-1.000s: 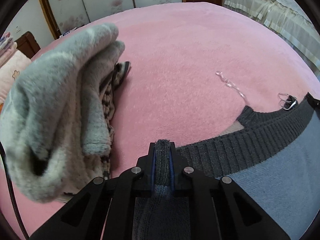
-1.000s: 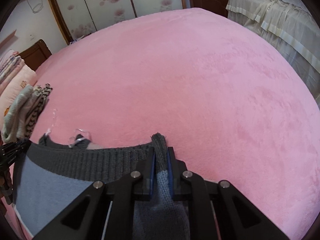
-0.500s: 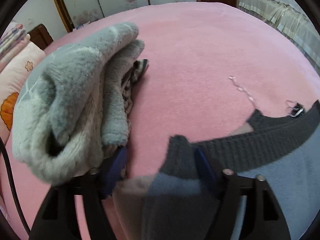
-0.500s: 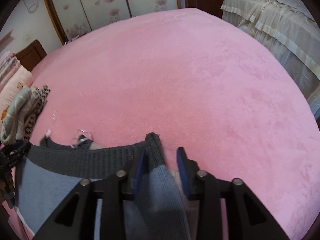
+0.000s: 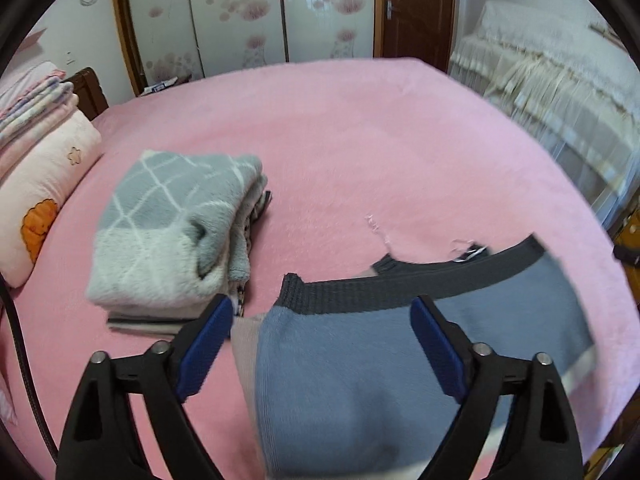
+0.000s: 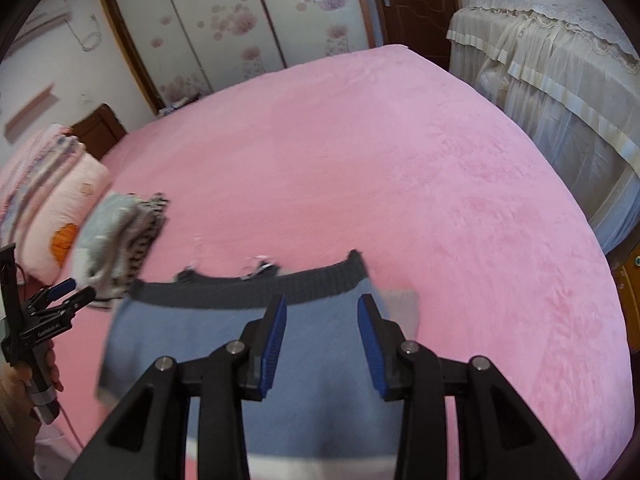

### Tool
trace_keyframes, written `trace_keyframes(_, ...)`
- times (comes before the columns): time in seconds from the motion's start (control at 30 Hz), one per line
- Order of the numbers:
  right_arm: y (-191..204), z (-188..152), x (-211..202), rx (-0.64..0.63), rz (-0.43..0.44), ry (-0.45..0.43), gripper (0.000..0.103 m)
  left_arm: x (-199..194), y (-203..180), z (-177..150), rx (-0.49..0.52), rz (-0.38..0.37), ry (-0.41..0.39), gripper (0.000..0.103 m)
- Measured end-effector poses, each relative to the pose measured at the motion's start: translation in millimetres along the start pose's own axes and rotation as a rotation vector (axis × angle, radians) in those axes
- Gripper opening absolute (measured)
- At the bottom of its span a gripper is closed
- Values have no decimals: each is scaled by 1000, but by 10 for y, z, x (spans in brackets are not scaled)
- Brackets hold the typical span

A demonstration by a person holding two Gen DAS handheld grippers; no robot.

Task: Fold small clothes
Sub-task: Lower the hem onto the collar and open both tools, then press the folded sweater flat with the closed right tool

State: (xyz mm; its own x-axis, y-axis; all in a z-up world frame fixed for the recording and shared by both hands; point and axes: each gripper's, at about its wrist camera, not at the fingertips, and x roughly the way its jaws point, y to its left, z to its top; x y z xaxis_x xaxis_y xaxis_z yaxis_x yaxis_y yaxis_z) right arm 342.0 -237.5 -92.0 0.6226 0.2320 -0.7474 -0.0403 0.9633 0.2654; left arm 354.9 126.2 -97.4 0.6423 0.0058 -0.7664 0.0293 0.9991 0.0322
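Observation:
A small blue knit sweater [image 5: 360,368] with a dark grey ribbed band lies flat on the pink bed; it also shows in the right wrist view [image 6: 224,332]. My left gripper [image 5: 320,324] is open and empty, raised above the sweater's left end. My right gripper [image 6: 322,312] is open and empty above the sweater's right part. The left gripper shows at the left edge of the right wrist view [image 6: 76,288], open. A clear hanger [image 5: 468,248] lies just beyond the sweater.
A stack of folded fleece clothes [image 5: 172,236] sits left of the sweater on the pink bed cover [image 5: 400,140]. Pillows [image 5: 36,184] lie at the far left. A lace-covered piece of furniture [image 6: 560,60] stands to the right, wardrobe doors behind.
Both grippers were shut on the sweater's ribbed band, then opened and let it go. Both have lifted up and back; the sweater now lies flat on the bed.

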Motion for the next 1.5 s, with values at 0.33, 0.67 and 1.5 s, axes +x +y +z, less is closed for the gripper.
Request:
trace_keyframes(0.33,175,-644,-563,-90,-4,-85,41,-703,-142,-700,-96,12,-51,93)
trace_keyframes(0.67,357,-1387,91,-86,25,-7,41,-122,-489,-1555,-196,26,-18,93)
trace_keyframes(1.5,-481,-1521,369,-97,-191,6,0,182,90,-1815,-214,248,-57,80)
